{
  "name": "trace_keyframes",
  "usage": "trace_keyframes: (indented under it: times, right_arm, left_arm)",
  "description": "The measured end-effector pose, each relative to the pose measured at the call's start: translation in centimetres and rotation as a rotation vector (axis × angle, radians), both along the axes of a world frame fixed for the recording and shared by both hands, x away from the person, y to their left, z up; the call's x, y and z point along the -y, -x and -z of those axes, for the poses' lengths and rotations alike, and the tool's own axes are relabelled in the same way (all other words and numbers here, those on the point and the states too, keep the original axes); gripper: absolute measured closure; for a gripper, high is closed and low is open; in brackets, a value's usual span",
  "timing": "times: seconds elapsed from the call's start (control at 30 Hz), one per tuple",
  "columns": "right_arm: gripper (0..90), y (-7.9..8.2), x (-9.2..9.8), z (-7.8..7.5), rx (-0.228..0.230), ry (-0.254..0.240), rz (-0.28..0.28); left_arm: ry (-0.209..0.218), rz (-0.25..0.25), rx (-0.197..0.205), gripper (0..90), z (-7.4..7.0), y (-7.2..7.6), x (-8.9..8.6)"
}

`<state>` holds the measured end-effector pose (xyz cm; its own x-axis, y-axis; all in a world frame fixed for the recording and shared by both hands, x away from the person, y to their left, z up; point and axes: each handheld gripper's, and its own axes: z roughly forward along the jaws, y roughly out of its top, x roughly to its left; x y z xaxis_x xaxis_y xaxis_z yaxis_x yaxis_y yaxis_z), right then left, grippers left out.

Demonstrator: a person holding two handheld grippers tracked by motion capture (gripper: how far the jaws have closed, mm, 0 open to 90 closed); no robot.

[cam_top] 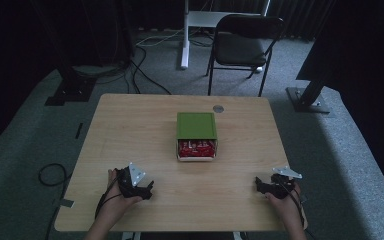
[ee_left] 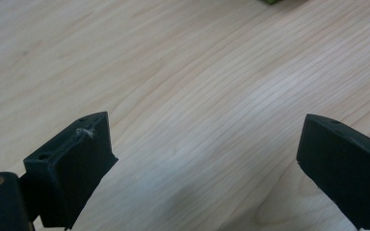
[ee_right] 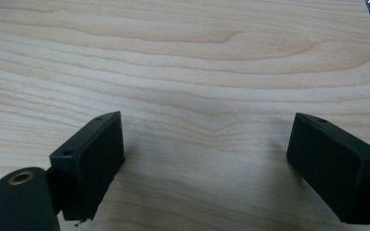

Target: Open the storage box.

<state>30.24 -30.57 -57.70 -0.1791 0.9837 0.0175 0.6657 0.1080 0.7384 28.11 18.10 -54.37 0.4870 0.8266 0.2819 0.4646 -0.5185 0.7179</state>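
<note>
1. Currently the box (cam_top: 196,136) sits mid-counter (cam_top: 130,135), nearer the far edge; its green lid (cam_top: 196,125) is slid toward the far edge, and red packets (cam_top: 196,148) show at the near end.
2. Left gripper (cam_top: 147,189) is near the counter's near-left corner, held in a hand (cam_top: 117,197); jaws spread wide, nothing between them but bare wood.
3. Right gripper (cam_top: 258,184) is near the near-right corner, jaws likewise wide apart and empty.
4. Both are well apart from the box.

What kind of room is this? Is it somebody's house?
Probably not a house: more likely a recording studio or lab. Dark curtains, floor cables and a lone folding chair surround one wooden table.
</note>
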Motion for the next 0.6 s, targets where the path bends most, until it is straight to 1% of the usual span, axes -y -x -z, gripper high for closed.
trace_keyframes:
  times: [0.17,0.2,0.23,0.27,0.3,0.33,0.4,0.43,0.6]
  right_arm:
    - [12.3,0.0,0.0,0.0,0.0,-0.001,0.001]
    - [12.3,0.0,0.0,0.0,0.0,-0.001,0.001]
    - [12.3,0.0,0.0,0.0,0.0,-0.001,0.001]
    - [12.3,0.0,0.0,0.0,0.0,-0.001,0.001]
    - [12.3,0.0,0.0,0.0,0.0,-0.001,0.001]
    - [12.3,0.0,0.0,0.0,0.0,-0.001,0.001]
    - [12.3,0.0,0.0,0.0,0.0,-0.001,0.001]
    - [12.3,0.0,0.0,0.0,0.0,-0.001,0.001]
    - [12.3,0.0,0.0,0.0,0.0,-0.001,0.001]
  left_arm:
    - [-0.011,0.032,0.01,6.1,-0.5,-0.2,1.2]
    - [-0.014,0.049,0.019,6.1,-0.6,-0.4,1.7]
    - [-0.014,0.049,0.019,6.1,-0.6,-0.4,1.7]
    - [-0.025,0.067,0.029,6.1,-0.7,-0.5,2.2]
    - [-0.025,0.067,0.029,6.1,-0.7,-0.5,2.2]
    - [-0.031,0.08,0.04,6.1,-0.8,-0.5,2.5]
    - [-0.048,0.097,0.042,6.1,-1.0,-0.6,3.1]
    - [-0.048,0.097,0.042,6.1,-1.0,-0.6,3.1]
    - [-0.081,0.132,0.06,6.1,-1.2,-0.8,4.4]
